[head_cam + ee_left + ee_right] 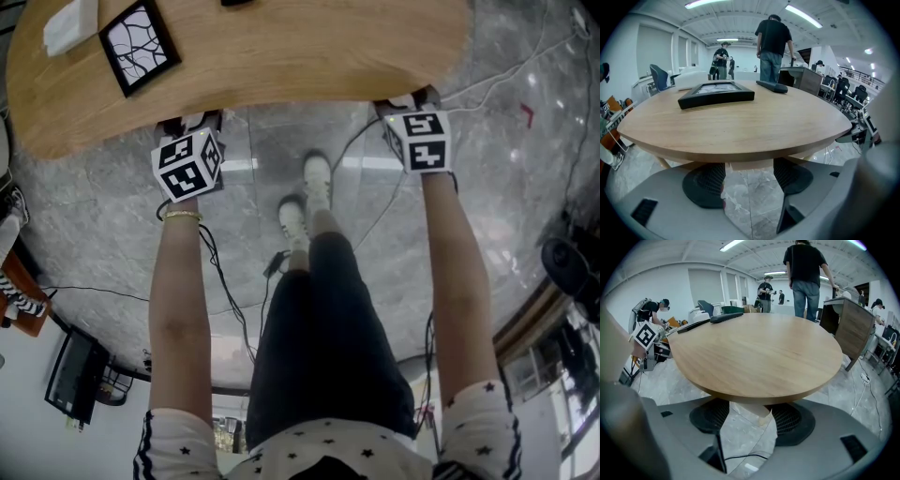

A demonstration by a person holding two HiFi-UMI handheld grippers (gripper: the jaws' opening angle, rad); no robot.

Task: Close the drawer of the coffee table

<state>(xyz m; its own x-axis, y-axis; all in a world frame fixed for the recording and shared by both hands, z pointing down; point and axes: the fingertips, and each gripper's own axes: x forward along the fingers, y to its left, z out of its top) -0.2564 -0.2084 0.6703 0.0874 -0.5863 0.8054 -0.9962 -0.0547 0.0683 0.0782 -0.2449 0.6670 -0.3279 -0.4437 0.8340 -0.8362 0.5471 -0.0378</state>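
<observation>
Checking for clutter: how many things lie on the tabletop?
3: a framed picture, a white object beside it, a dark remote farther back. Others may sit outside the views.

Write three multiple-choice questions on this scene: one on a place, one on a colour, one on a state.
1. The picture frame lies: A on the floor; B on the table; C on a chair.
2. The person's shoes are: A white; B red; C black.
3. The left gripper has its jaws: A shut on a cable; B shut on the frame; C apart, gripping nothing.
Key: 1 B, it rests on the wood top; 2 A, both look white; 3 C, floor shows between them.
</observation>
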